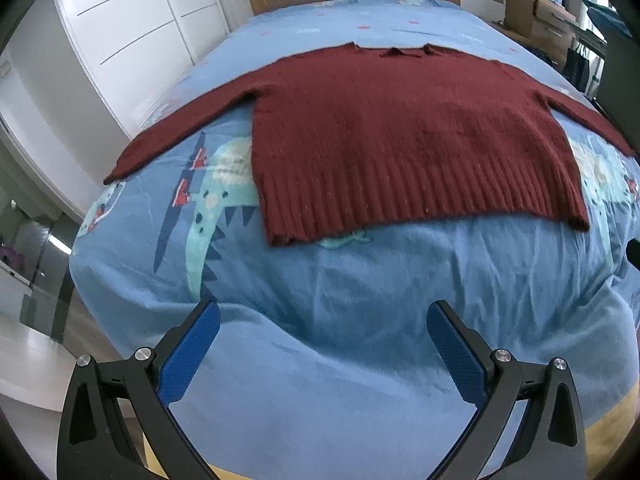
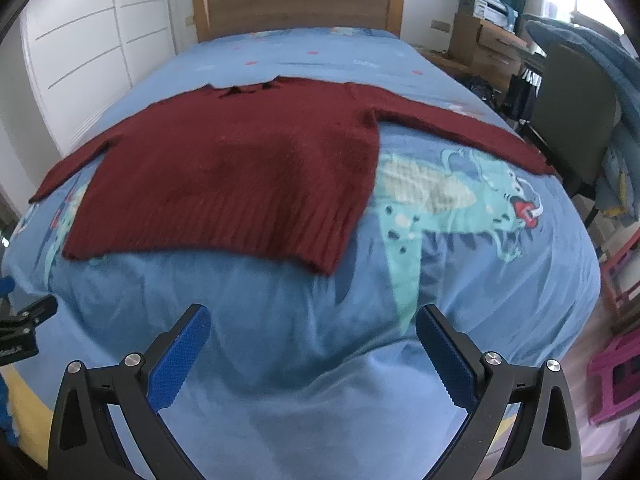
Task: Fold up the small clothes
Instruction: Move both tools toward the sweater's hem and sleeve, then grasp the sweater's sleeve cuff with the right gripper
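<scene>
sweater flat on the bed, both grippers clear

sweater of dark red ribbed knit lies flat on my blue dinosaur-print duvet, sleeves spread wide, hem nearest me. my left gripper and right gripper hang spread apart above bare duvet, blue textured pads holding nothing. only the right view shows a pink stool and dark chair.

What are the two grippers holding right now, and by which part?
Nothing. The left gripper and right gripper are both open above the bed cover, short of the red sweater lying flat.
</scene>
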Demonstrator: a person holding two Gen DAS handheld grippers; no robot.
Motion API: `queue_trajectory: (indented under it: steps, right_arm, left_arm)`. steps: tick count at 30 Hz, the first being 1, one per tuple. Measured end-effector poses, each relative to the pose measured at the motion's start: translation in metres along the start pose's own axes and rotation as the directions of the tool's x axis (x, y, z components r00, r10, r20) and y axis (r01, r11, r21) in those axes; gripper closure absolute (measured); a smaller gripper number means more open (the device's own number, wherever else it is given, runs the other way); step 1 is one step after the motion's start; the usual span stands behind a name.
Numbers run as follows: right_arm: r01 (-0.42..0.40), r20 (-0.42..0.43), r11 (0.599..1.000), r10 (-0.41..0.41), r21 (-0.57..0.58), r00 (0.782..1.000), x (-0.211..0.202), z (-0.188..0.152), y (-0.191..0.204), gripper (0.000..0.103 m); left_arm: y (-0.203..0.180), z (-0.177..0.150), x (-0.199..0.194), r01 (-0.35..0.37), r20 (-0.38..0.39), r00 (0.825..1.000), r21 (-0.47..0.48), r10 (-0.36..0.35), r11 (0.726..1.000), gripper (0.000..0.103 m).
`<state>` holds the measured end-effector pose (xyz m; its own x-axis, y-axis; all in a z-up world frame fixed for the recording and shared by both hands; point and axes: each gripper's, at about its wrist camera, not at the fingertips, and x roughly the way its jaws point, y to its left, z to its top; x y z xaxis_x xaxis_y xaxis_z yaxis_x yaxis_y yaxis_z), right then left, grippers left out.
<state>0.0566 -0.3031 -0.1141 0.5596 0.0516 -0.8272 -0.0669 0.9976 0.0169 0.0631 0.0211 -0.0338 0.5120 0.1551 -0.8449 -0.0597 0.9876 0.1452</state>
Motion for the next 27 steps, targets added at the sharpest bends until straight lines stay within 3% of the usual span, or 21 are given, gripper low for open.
queue_trajectory:
  steps: [8, 14, 20, 27]
  right_arm:
    - [0.005, 0.004, 1.000, -0.005, 0.027, 1.000, 0.012, 0.021, -0.016, 0.001]
    - [0.015, 0.003, 0.998, -0.015, 0.055, 1.000, 0.028, 0.036, -0.035, 0.001]
    - [0.048, 0.023, 0.989, -0.052, 0.138, 0.998, 0.052, 0.063, -0.080, 0.001]
    - [0.124, 0.011, 0.962, -0.130, 0.244, 0.991, 0.097, 0.100, -0.157, 0.001]
  left_arm:
    - [-0.002, 0.017, 0.003, -0.011, -0.009, 1.000, -0.010, 0.011, 1.000, 0.001]
    - [-0.001, 0.033, 0.011, -0.020, -0.062, 0.998, -0.028, 0.018, 0.999, 0.001]
    - [0.004, 0.043, 0.031, -0.009, -0.140, 0.990, -0.062, 0.000, 0.998, 0.001]
    - [0.011, 0.051, 0.041, -0.033, -0.147, 0.989, -0.102, 0.018, 0.994, 0.001]
